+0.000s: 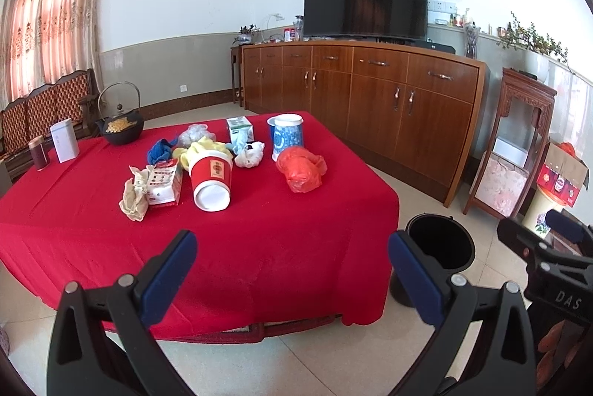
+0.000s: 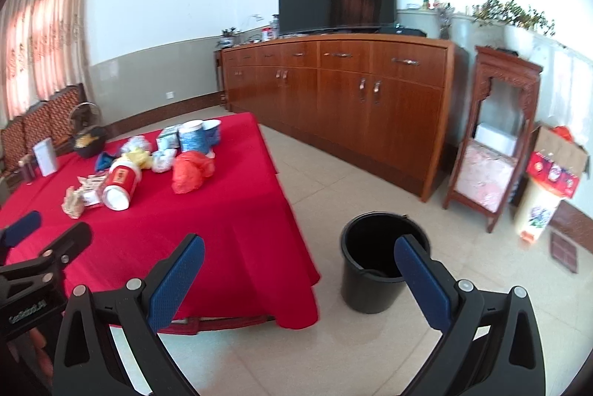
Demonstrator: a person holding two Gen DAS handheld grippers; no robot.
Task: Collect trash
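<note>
Trash lies on the red-clothed table [image 1: 259, 247]: a tipped red paper cup [image 1: 211, 181], an orange plastic bag [image 1: 300, 170], a crumpled beige paper [image 1: 135, 197], a red-white packet [image 1: 165, 182], a white wad [image 1: 250, 155], and yellow and blue scraps. A black bin [image 2: 378, 262] stands on the floor right of the table; it also shows in the left wrist view [image 1: 439, 246]. My left gripper [image 1: 292, 262] is open and empty before the table's near edge. My right gripper [image 2: 298, 270] is open and empty, between the table corner and the bin.
A blue-white mug [image 1: 287, 136], a black iron kettle [image 1: 120, 127], a white box [image 1: 63, 140] and a dark jar [image 1: 39, 153] stand on the table. A long wooden sideboard [image 1: 370, 99] with a TV is behind. A carved stand [image 2: 493, 136] and cartons are at right.
</note>
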